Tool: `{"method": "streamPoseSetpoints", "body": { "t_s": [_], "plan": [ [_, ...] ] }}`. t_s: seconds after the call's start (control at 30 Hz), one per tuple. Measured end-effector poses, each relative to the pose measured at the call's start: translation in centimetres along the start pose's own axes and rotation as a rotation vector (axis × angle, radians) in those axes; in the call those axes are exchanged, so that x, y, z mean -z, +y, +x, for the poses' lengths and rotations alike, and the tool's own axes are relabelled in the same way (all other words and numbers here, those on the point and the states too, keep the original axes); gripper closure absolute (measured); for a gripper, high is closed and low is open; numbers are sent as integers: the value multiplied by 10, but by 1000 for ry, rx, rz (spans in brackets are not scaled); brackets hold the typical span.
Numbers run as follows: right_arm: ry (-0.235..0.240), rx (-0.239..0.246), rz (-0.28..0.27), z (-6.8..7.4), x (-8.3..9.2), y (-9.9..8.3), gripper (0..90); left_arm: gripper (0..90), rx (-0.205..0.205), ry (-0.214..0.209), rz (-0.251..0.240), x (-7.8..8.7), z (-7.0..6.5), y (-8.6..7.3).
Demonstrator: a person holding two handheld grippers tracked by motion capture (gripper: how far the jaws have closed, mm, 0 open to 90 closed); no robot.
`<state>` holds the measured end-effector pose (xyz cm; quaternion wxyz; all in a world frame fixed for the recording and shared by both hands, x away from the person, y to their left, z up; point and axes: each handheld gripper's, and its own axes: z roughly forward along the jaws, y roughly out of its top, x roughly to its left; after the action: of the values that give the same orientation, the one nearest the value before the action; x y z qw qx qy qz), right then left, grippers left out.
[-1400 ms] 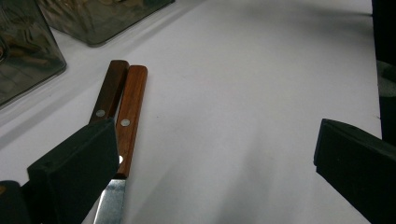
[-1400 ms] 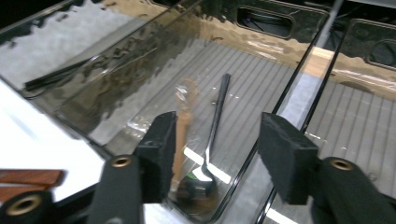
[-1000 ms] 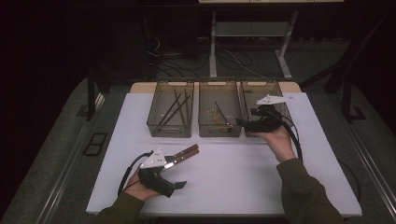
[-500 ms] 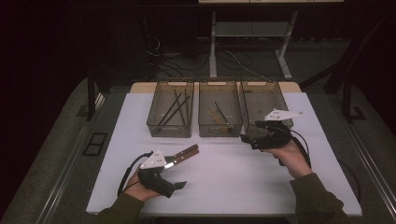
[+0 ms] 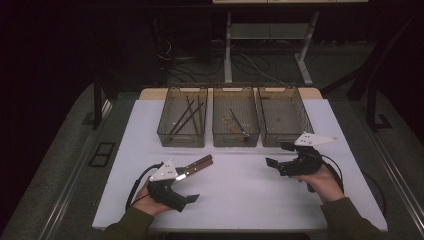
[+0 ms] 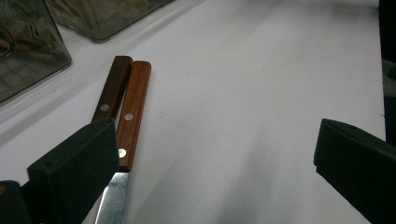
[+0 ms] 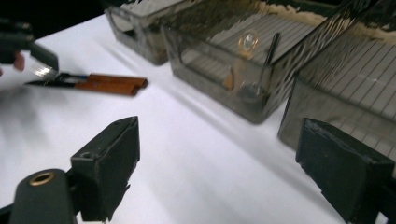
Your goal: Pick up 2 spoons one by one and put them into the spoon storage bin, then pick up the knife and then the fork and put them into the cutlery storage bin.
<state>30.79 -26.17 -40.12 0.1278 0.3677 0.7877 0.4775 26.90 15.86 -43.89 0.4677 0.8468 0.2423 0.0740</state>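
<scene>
Two knives [image 5: 196, 166] w/ wooden handles lie side by side on the white surface [image 5: 240, 200], handles touching, pointing toward the trays; blades run back under the left tongs [image 5: 186, 189]. In the left gripper view the handles [image 6: 125, 107] show rivets, darker one at left, redder one at right; one steel blade [image 6: 112, 200] visible at the bottom.

Left tongs: jaws wide apart, nothing clamped. One jaw sits over the knives at the handle-blade joint, the other well off to the side on bare surface. Cannot tell whether that jaw touches the knives or just hangs above.

Right tongs [image 5: 281, 159]: jaws apart, empty, just been opening, nothing between them. Low over the surface, in front of the right tray [image 5: 284, 116], aimed toward the knives, well apart from them.

Step, as I read it: sorting cutlery into trays; knives are next pick. Next move prob. calls for one pair of tongs to straddle a single handle and close, w/o dragging its neighbour; tight, since handles touch.

Left tray [image 5: 184, 117] holds dark sticks, maybe chopsticks. Middle tray [image 5: 235, 117] holds a slim utensil, poss. spoon [image 7: 261, 65].

No brands, labels or writing readable.
</scene>
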Motion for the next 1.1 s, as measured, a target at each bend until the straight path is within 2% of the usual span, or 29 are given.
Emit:
{"method": "streamPoseSetpoints", "body": {
  "t_s": [0.23,0.4,0.53,0.63,0.87,1.1],
  "plan": [
    [4,6,9,3,11,-20,136,0,-1,4,4,0,0,0],
    [31,-6,-1,1,18,-32,126,0,1,5,0,1,0,0],
    [21,-25,-30,1,23,-39,125,0,-1,7,2,1,-1,0],
    [12,-13,-45,4,27,-46,125,0,-5,8,0,2,-1,0],
    [12,-9,-24,9,28,-63,125,0,-3,11,3,1,0,0],
    [8,8,11,12,24,-69,125,0,0,14,1,2,0,0]
  ]
}}
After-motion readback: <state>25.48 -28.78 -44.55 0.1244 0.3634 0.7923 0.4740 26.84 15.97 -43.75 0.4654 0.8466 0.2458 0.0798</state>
